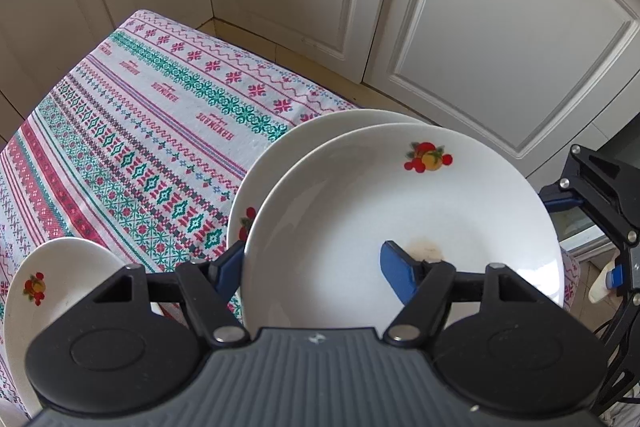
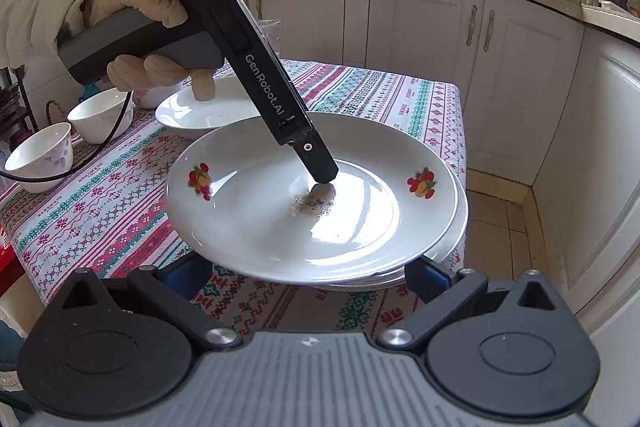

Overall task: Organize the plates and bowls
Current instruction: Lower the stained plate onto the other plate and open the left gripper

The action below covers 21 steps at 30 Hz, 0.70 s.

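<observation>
Plates at our table's corner, cream cabinets around
Our left gripper clasps the top fruit-print plate, stacked on another upon the patterned tablecloth; right gripper open beneath

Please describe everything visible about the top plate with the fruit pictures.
The top plate is white, glossy, round and shallow, ceramic by its look, with small fruit prints on the rim and a brownish stain in the middle. It sits slightly tilted over another plate at the table's corner. The left gripper straddles its rim, one finger inside.
</observation>
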{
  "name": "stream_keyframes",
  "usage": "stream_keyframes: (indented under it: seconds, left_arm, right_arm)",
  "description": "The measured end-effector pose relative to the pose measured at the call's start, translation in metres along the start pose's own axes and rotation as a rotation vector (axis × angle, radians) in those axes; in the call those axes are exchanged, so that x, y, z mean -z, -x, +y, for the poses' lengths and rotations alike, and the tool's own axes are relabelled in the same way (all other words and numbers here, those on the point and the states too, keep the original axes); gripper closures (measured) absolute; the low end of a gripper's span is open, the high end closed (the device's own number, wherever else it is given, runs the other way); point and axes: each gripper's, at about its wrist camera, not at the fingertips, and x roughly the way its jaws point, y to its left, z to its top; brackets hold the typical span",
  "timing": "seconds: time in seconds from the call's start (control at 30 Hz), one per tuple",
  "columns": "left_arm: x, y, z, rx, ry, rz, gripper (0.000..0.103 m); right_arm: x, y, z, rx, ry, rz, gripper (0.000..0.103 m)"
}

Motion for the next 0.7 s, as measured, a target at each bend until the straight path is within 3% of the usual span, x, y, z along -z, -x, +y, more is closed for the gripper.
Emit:
stream_keyframes:
  seconds: [0.7]
  left_arm:
    - [-0.007, -0.014, 0.001, 0.032, -0.028, -0.004, 0.033]
  right_arm:
    - [-0.003, -0.001, -0.004, 0.048, -0.054, 0.058, 0.000]
